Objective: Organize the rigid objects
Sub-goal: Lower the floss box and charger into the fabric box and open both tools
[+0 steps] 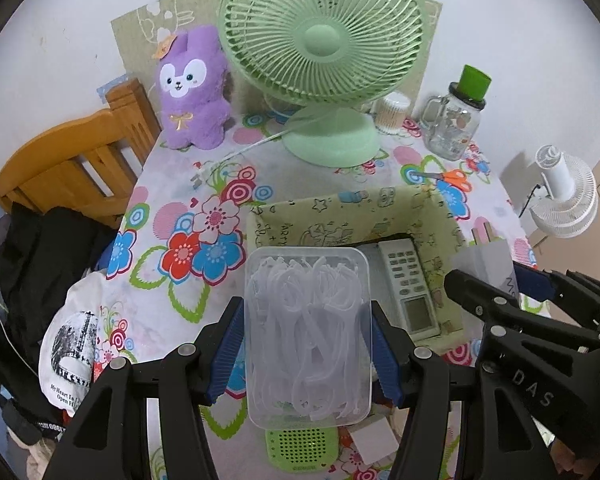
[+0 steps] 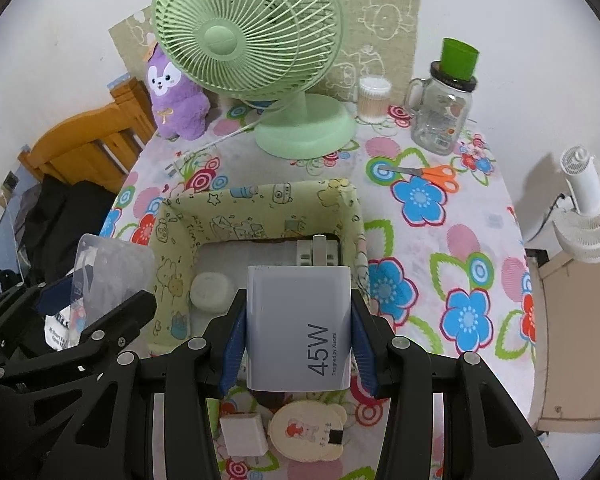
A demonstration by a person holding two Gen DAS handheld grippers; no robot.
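A: Left gripper [image 1: 306, 344]?
B: Clamped on clear plastic box of white floss picks [image 1: 308, 336], near the pale green fabric bin [image 1: 340, 216].
A: Right gripper [image 2: 298, 344]?
B: Clamped on white 45W charger [image 2: 299, 328]; lower both level, inside the bin's walls.

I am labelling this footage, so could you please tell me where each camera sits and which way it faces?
Left wrist: on the left gripper, looking down along its fingers at the clear box it grips; the right gripper shows beside it.
Right wrist: on the right gripper, looking down at its gripped charger; the left gripper shows.
Shared: fabric basket, green fan, scissors.
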